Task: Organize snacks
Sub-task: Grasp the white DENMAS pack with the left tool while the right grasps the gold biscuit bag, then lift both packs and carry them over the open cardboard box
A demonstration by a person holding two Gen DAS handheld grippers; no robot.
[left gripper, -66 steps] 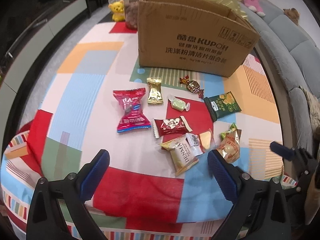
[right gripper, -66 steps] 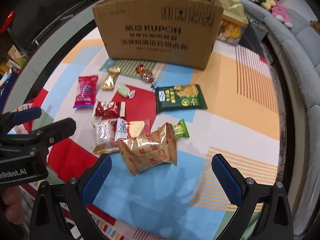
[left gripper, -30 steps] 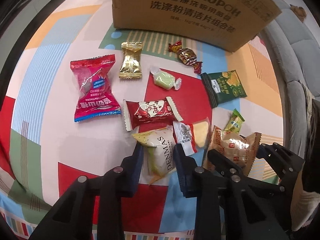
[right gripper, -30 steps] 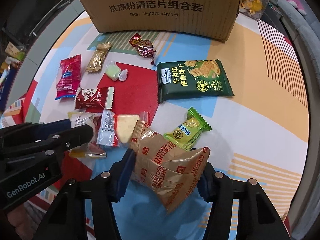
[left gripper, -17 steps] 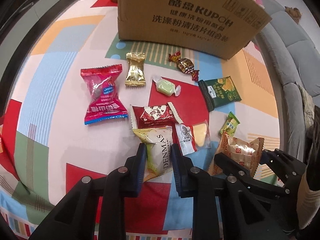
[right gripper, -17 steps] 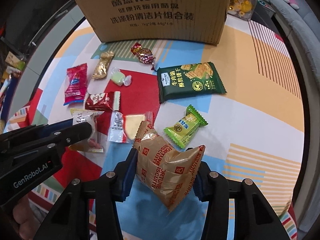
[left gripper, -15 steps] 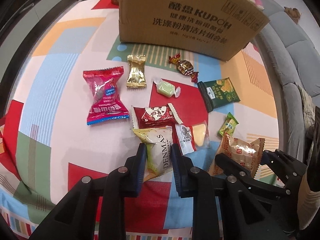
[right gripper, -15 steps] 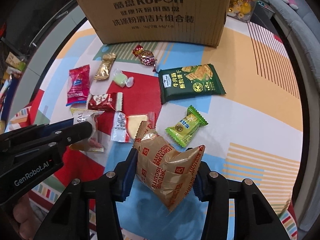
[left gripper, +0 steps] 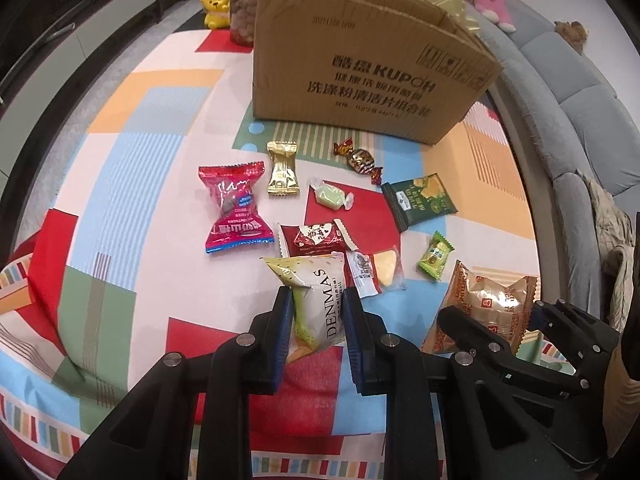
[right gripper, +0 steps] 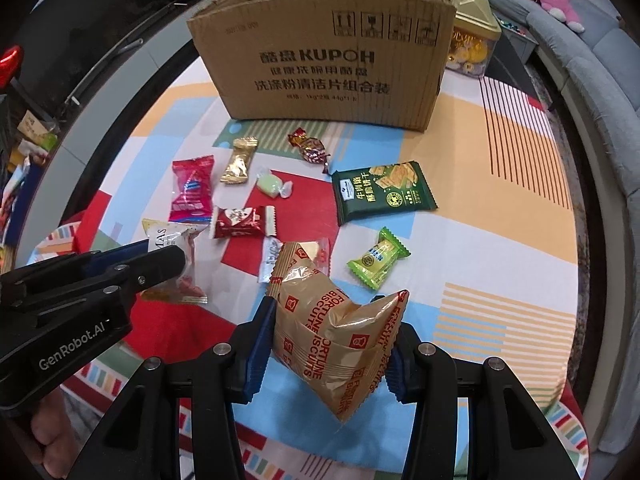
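My left gripper is shut on a white and green Denmas snack packet, held a little above the patchwork cloth. My right gripper is shut on a gold Fortune Biscuits bag, also lifted. In the left wrist view the right gripper and its gold bag appear at lower right. Loose snacks lie on the cloth: a red packet, a gold bar, a green candy, a dark green cracker pack, a small green pack. An open cardboard box stands behind them.
A yellow bear toy and a jar stand at the far left by the box. A gold-lidded tin sits to the box's right. A grey sofa runs along the right side. A hand shows at lower left.
Both grippers have risen with their packets, so the cloth and the box look farther away. The Denmas packet and the gold bag have left the cloth.
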